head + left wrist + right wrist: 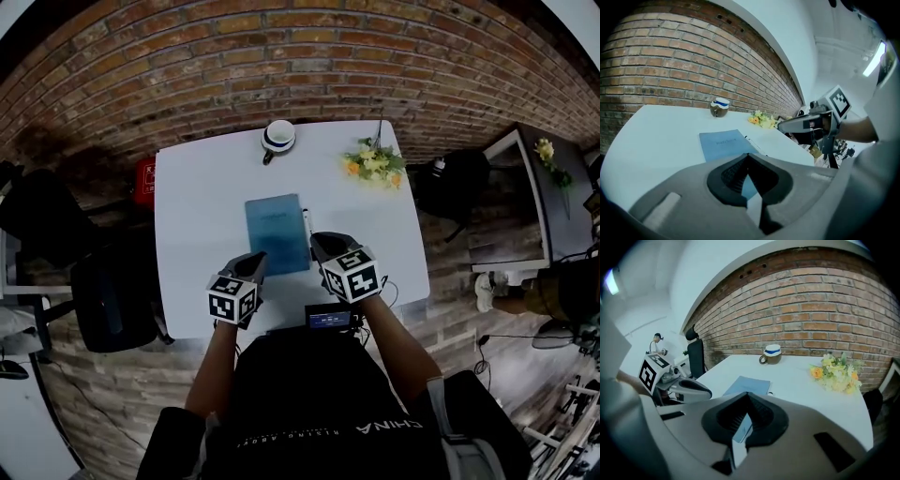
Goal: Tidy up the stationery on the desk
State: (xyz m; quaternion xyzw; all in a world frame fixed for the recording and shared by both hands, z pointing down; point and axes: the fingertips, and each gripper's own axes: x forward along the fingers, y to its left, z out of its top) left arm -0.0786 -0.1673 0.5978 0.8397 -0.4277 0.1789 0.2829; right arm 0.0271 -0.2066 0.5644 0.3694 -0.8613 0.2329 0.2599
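At the centre of the head view, a blue rectangular notebook [277, 232] lies flat and closed on the white desk [197, 216]. Its long axis runs up and down the frame, away from the person. Just beside its right edge and parallel to it lies a slim white pen [307, 223]; I cannot tell whether the two touch.

Below them, the left gripper [256, 262] hangs by the notebook's lower-left corner and the right gripper [324, 242] by its lower-right corner, both pointing up the frame and tilted down toward the desk. Both claws are closed, pads together and gripping nothing. Each gripper's own view shows only a strip of notebook and bare desk through the gap under the tips.

The pen lies just up the frame from the right gripper, well nearer to it than to the left, so I would expect that hand to take it. The pen's length runs roughly the way the claw points, so the jaws would have to part and close across its thin width.

Further out, a ceramic mug with a blue band [278, 137] stands at the desk's far edge, top centre of the frame. A bunch of yellow and orange flowers [375, 167] lies toward the upper right, with the brick wall [281, 56] behind.
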